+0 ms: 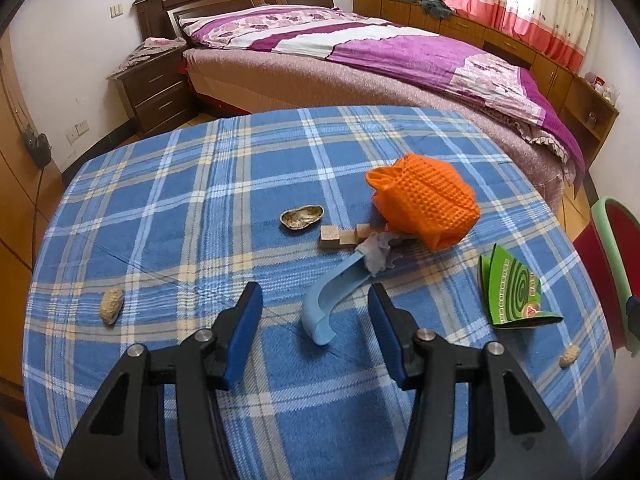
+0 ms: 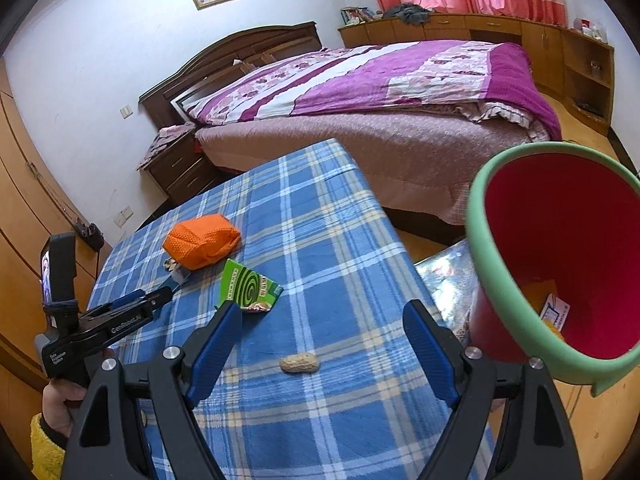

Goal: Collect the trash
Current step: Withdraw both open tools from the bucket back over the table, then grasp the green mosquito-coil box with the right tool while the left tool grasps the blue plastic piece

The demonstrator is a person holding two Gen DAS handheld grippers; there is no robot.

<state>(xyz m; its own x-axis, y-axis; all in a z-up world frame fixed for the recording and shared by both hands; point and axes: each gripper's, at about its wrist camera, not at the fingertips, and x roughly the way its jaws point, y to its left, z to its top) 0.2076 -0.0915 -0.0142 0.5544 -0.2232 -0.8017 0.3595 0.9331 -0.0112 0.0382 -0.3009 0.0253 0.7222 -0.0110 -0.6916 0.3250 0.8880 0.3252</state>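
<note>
My left gripper [image 1: 315, 300] is open above the plaid table, its fingers either side of a light blue curved plastic piece [image 1: 332, 292] with crumpled wrap at its far end. My right gripper [image 2: 322, 320] is open and empty just above a whole peanut [image 2: 299, 362]. A green mosquito-coil packet [image 2: 250, 286] lies ahead of it and shows in the left wrist view [image 1: 512, 290]. Other peanuts [image 1: 111, 305] [image 1: 569, 356] and an open shell [image 1: 301, 218] lie about. The red bin with a green rim [image 2: 480, 248] stands right of the table with paper inside.
An orange knitted cloth [image 1: 426, 200] and small wooden blocks [image 1: 344, 235] sit mid-table. The blue plaid tablecloth [image 2: 320, 220] ends near the bed [image 2: 400, 92]. A nightstand [image 1: 156, 88] and low cabinets [image 2: 560, 48] line the walls. The left gripper body [image 2: 100, 320] is at the right view's left.
</note>
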